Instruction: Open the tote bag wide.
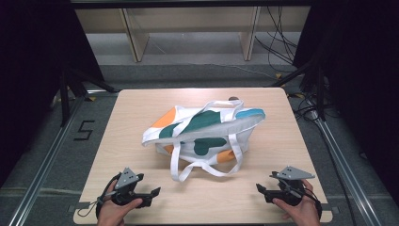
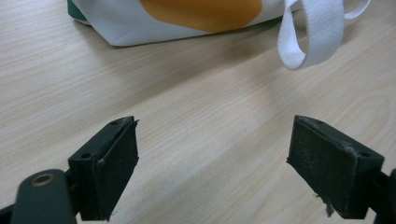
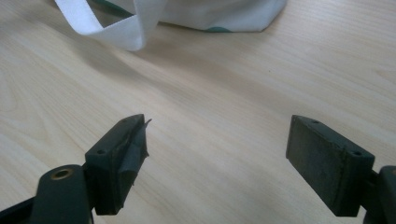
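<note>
Nearest the person, the left tongs and right tongs rested on the wooden surface, jaws spread wide and empty, likely poised to begin. Beyond them, the tote bag lay mid-surface, its 2 white straps trailing toward the tongs.

One bag, two straps, two grippers, one table.

Counted: a single white fabric tote bag with orange and dark green patches; two white webbing handle loops, possibly with more tucked beneath; two black two-jaw grippers, left and right; one light wooden table; two hands.
</note>
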`<move>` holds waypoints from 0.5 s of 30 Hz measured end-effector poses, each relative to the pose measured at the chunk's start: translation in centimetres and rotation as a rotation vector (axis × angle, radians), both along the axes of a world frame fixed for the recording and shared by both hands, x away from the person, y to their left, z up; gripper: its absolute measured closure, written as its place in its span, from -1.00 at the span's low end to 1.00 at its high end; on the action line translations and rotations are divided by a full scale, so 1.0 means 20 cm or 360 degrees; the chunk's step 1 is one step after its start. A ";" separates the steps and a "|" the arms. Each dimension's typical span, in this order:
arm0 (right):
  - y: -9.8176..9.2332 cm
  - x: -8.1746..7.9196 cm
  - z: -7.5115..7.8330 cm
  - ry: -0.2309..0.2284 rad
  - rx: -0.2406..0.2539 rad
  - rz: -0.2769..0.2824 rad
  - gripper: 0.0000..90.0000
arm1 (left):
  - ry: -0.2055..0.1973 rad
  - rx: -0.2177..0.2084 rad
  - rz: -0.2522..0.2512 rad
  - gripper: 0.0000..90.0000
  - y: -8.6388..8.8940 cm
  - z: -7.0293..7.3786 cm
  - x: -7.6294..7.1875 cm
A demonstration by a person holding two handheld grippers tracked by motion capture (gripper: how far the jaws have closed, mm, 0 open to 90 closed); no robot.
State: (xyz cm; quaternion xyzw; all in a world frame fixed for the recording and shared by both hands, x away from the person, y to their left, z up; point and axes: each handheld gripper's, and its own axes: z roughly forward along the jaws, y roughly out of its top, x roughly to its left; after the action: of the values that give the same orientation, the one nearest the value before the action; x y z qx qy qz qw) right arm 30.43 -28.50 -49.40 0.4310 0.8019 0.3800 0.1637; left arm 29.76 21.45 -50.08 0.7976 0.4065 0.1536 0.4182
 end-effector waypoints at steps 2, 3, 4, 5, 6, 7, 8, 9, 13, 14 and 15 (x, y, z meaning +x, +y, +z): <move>0.00 0.00 0.00 0.0006 -0.0004 0.0015 -0.53 | -0.0003 -0.0049 0.0037 -0.67 -0.01 -0.01 0.00; 0.00 0.00 0.00 0.0030 0.0008 0.0023 -0.53 | -0.0005 -0.0042 0.0035 -0.66 -0.01 0.00 0.00; 0.00 0.00 0.00 0.0030 0.0008 0.0023 -0.53 | -0.0005 -0.0042 0.0035 -0.66 -0.01 0.00 0.00; 0.00 0.00 0.00 0.0001 0.0003 0.0001 -0.53 | -0.0006 -0.0041 0.0037 -0.66 -0.01 0.00 0.00; 0.00 0.00 0.00 0.0001 0.0003 0.0003 -0.53 | 0.0006 -0.0061 0.0049 -0.66 -0.01 0.00 0.00; 0.00 0.00 0.00 0.0001 0.0003 0.0003 -0.53 | 0.0006 -0.0061 0.0049 -0.66 -0.01 0.00 0.00; 0.01 -0.01 0.00 0.0025 0.0027 -0.0031 -0.53 | 0.0005 -0.0059 0.0052 -0.66 -0.01 0.00 0.00; 0.00 0.00 0.01 -0.0012 0.0000 0.0001 -0.53 | 0.0002 -0.0067 0.0061 -0.66 -0.01 0.00 -0.01; 0.00 0.00 0.01 -0.0043 0.0023 -0.0005 -0.53 | -0.0015 -0.0072 0.0071 -0.65 -0.01 0.00 -0.01; -0.01 0.00 0.01 -0.0058 0.0022 0.0009 -0.53 | -0.0013 -0.0091 0.0077 -0.65 -0.02 0.00 -0.01; 0.00 0.00 0.01 -0.0054 0.0030 -0.0002 -0.53 | -0.0025 -0.0077 0.0059 -0.65 -0.01 0.01 -0.01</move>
State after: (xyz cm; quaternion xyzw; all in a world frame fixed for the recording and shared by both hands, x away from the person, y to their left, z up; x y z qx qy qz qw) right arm 30.39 -28.55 -49.10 0.4264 0.7951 0.3948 0.1734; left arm 29.57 21.19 -49.98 0.7784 0.4215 0.1577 0.4376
